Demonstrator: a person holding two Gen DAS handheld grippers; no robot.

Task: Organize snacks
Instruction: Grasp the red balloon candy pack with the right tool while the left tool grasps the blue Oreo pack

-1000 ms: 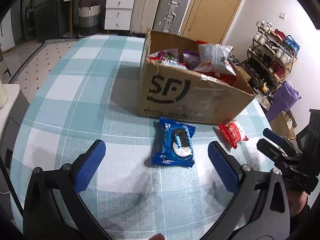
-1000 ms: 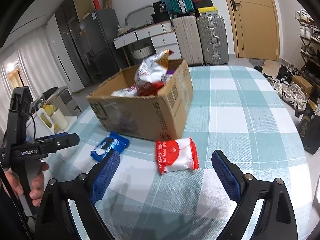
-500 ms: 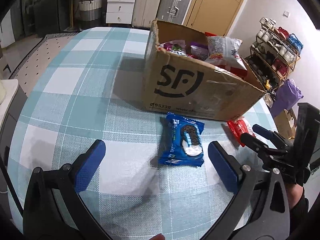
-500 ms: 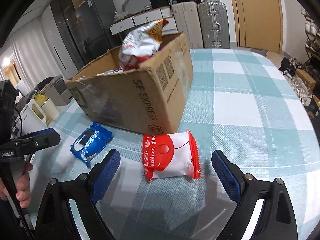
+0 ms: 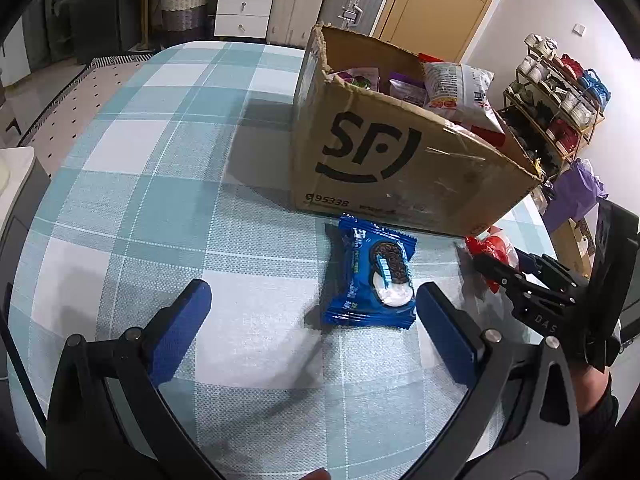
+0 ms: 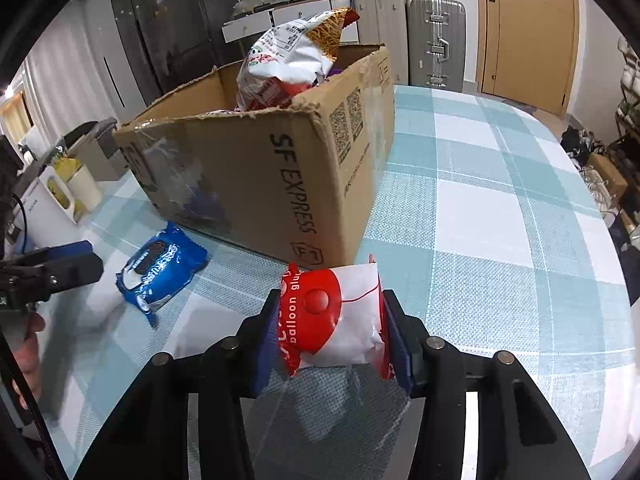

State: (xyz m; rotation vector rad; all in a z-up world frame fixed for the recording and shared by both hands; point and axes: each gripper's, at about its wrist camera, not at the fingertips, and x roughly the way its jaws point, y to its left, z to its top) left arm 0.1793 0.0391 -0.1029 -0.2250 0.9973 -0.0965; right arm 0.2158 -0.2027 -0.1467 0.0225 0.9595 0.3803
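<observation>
A table under a teal-and-white checked cloth (image 5: 168, 184) carries three things — an open brown cardboard box (image 5: 400, 168) and, just before it, a flat blue cookie packet (image 5: 372, 276). A red-and-white snack pouch (image 6: 332, 316) lies near the box's corner.

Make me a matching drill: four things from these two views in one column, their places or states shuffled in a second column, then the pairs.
Things
1. red and white packet
2. blue cookie packet
3. chip bag
4. left gripper

States
A. jaws wide apart, nothing between them
B. sticking up out of the cardboard box
C. between the closing jaws of the right gripper
D. lying flat on the checked tablecloth, in front of the box

Pairs: 1-C, 2-D, 3-B, 4-A
</observation>
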